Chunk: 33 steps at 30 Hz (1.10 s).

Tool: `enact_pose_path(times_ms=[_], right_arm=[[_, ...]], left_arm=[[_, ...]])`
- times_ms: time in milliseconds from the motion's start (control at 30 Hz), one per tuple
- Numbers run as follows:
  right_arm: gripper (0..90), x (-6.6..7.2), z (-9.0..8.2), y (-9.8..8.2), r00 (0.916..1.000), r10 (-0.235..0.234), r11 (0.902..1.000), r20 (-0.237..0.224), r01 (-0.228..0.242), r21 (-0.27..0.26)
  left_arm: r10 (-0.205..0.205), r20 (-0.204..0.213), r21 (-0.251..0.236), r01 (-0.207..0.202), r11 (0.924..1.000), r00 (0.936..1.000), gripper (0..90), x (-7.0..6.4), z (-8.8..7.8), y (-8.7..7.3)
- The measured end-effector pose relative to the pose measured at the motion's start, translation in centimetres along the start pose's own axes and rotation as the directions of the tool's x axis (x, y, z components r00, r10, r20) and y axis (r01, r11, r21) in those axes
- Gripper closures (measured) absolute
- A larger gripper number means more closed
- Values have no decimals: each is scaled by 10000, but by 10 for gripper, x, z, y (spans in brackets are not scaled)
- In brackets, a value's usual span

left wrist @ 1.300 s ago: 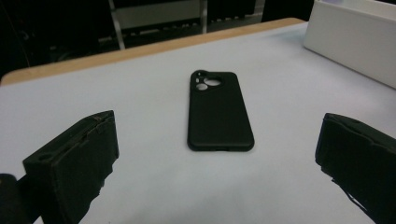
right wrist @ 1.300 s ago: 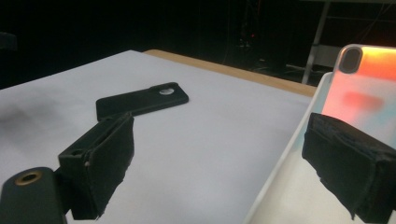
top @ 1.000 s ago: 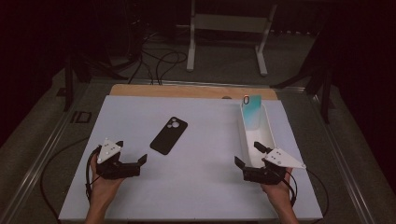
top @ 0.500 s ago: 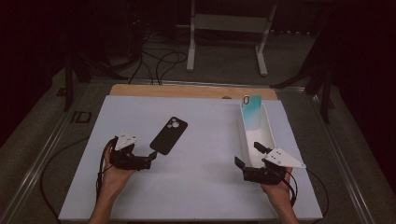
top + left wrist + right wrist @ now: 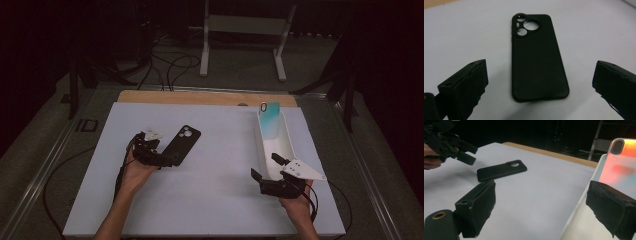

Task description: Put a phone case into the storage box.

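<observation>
A black phone case (image 5: 182, 144) (image 5: 537, 57) (image 5: 501, 170) lies flat on the white table sheet, camera cut-outs at its far end. My left gripper (image 5: 167, 159) (image 5: 541, 82) (image 5: 464, 153) is open at the case's near end, one jaw on each side of it, not touching. A white tray (image 5: 287, 142) (image 5: 584, 202) on the right holds a phone (image 5: 269, 119) (image 5: 617, 167) with a teal-to-orange back, leaning upright at the far end. My right gripper (image 5: 266, 171) (image 5: 540, 202) is open at the tray's near end and holds nothing.
The white sheet (image 5: 225, 150) covers a wooden board (image 5: 200, 97) on the table. Cables (image 5: 170, 67) and a white metal stand (image 5: 245, 30) sit on the dark floor beyond the far edge. Metal rails (image 5: 370, 180) run along both table sides.
My left gripper has moved forward and to the right, from the table's front left up to the near end of the black case. The right gripper has stayed put.
</observation>
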State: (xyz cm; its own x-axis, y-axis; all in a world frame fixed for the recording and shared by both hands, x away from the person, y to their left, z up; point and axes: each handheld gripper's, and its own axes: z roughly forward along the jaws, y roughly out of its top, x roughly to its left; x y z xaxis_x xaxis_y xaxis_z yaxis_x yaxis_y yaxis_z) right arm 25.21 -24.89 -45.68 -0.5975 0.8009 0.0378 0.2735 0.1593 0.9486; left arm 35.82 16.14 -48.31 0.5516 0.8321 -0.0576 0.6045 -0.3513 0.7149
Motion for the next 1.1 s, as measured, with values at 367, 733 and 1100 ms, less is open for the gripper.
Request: enact_pose_path(times_ms=[367,733,1100], right_arm=[[92,-1,1,-2,10000,-34,10000,52,33,61],[93,-1,1,-3,9999,-49,10000,93,49,32],[93,-1,2,-4,9999,10,10000,103,-10,26]], left_arm=[[-88,134,999,74,9950,9999,55,-1,30,8],[-175,155,1679,146,9857,9997,71,2,51,6],[71,-68,2093,-55,9778,10000,81,-3,62,8]])
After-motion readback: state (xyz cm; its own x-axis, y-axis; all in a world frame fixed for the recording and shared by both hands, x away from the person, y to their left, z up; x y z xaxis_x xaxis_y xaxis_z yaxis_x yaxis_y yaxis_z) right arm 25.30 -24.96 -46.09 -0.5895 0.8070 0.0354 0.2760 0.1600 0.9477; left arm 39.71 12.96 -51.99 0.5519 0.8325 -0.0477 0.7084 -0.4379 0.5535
